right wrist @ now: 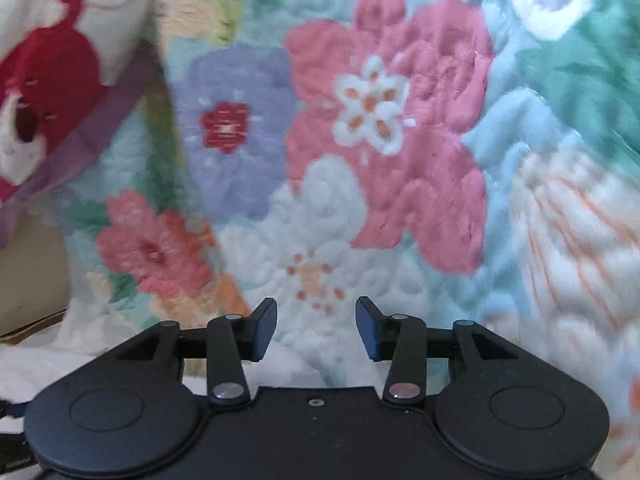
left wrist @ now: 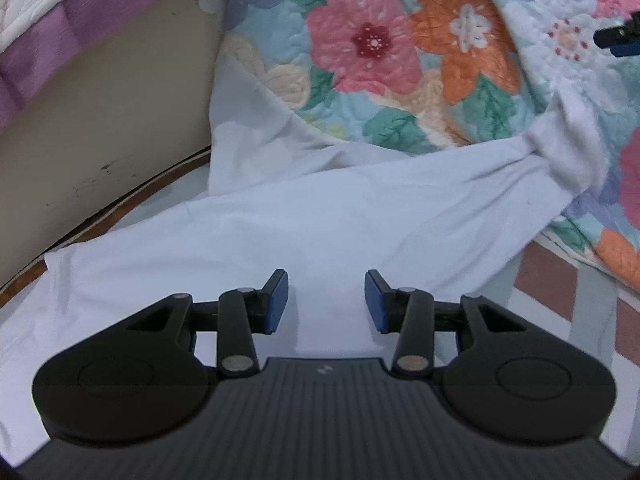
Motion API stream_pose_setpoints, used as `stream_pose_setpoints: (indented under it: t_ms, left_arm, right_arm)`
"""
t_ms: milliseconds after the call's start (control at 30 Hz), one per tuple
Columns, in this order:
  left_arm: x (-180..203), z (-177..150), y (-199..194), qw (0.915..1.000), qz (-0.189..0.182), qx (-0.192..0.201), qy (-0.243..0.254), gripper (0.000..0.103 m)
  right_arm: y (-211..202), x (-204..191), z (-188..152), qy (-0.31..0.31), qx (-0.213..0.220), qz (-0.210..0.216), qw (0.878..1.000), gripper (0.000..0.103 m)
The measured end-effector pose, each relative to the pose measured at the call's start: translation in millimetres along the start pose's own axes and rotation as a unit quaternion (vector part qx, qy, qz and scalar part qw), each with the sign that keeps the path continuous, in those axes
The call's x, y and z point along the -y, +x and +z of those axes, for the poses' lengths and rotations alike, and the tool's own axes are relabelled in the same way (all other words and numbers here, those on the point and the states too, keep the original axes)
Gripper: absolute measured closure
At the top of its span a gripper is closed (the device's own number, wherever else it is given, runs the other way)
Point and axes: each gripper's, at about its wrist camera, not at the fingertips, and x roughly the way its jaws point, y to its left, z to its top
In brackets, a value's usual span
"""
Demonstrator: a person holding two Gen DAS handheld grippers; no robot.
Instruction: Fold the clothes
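Lying crumpled on floral quilt (left wrist: 372,48): white garment (left wrist: 320,216). Left gripper (left wrist: 326,300) above it, jaws wide, empty. Right gripper (right wrist: 316,328) facing quilt, jaws wide, empty.

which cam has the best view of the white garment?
Left wrist: the white garment spreads across the frame ahead of the open left gripper. Right wrist shows only a white scrap at lower left; floral quilt fills it.

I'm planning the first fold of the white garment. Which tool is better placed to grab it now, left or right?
Left. The left tool hangs open directly over the white garment, cloth showing between its fingers. The right tool, also open, faces mostly the floral quilt, with only a little white cloth at its lower left.
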Motion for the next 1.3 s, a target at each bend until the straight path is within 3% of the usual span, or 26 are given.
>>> stream_pose_setpoints:
  t_ms: [133, 233, 267, 400, 533, 567, 600, 633, 767, 833, 967, 1033, 1100, 1233, 1300]
  left_arm:
    - [-3, -5, -4, 1.0000, -0.003, -0.001, -0.002, 0.061]
    - [-8, -8, -5, 1.0000, -0.003, -0.002, -0.009, 0.061]
    - [-8, -9, -4, 0.9999, -0.002, -0.002, -0.011, 0.061]
    - [-10, -12, -3, 0.9998, -0.002, -0.002, -0.017, 0.061]
    - [-8, -13, 0, 0.9997, 0.000, -0.001, -0.025, 0.061]
    - [-8, -13, 0, 0.9996, -0.001, -0.002, -0.027, 0.061]
    - [-7, -13, 0, 0.9997, -0.001, -0.002, -0.024, 0.061]
    - [-7, -13, 0, 0.9998, -0.001, -0.001, -0.021, 0.061]
    - [-6, -11, 0, 1.0000, -0.003, 0.003, -0.007, 0.061]
    - [-6, -8, 1, 1.0000, -0.003, 0.008, 0.002, 0.060]
    - [-7, -3, 11, 1.0000, 0.006, 0.004, -0.005, 0.049]
    - [-12, 0, 17, 0.9999, 0.011, -0.007, -0.010, 0.049]
    - [-17, 1, 24, 0.9987, 0.043, -0.027, -0.010, 0.049]
    - [-32, 5, 26, 0.9976, 0.046, -0.034, -0.038, 0.049]
    - [-30, 7, 28, 0.9974, 0.056, -0.037, -0.026, 0.049]
  right_arm:
    - [-13, -25, -42, -0.092, 0.007, 0.041, 0.995, 0.047]
    - [0, -49, -89, -0.215, -0.040, 0.014, 0.976, 0.046]
    - [4, -49, -99, -0.227, -0.056, 0.002, 0.972, 0.046]
    - [11, -40, -107, -0.140, -0.070, 0.041, 0.987, 0.046]
    - [41, -39, -109, -0.052, -0.078, 0.040, 0.995, 0.037]
    - [52, -37, -108, -0.028, -0.080, 0.036, 0.996, 0.046]
    - [56, -35, -104, -0.015, -0.076, 0.031, 0.997, 0.101]
    - [49, -36, -96, -0.023, -0.062, 0.025, 0.997, 0.097]
    - [6, -41, -54, -0.069, -0.001, 0.005, 0.998, 0.099]
    - [-27, -31, -23, -0.039, 0.028, 0.026, 0.999, 0.099]
    - [-69, -2, 21, 0.010, 0.079, 0.043, 0.996, 0.100]
    - [-62, 1, 25, -0.008, 0.058, 0.022, 0.998, 0.100]
    - [-48, -1, 23, -0.040, 0.024, -0.006, 0.999, 0.102]
    - [-21, -6, 7, -0.088, -0.025, -0.051, 0.994, 0.102]
    - [-6, -5, -5, -0.090, -0.042, -0.055, 0.994, 0.096]
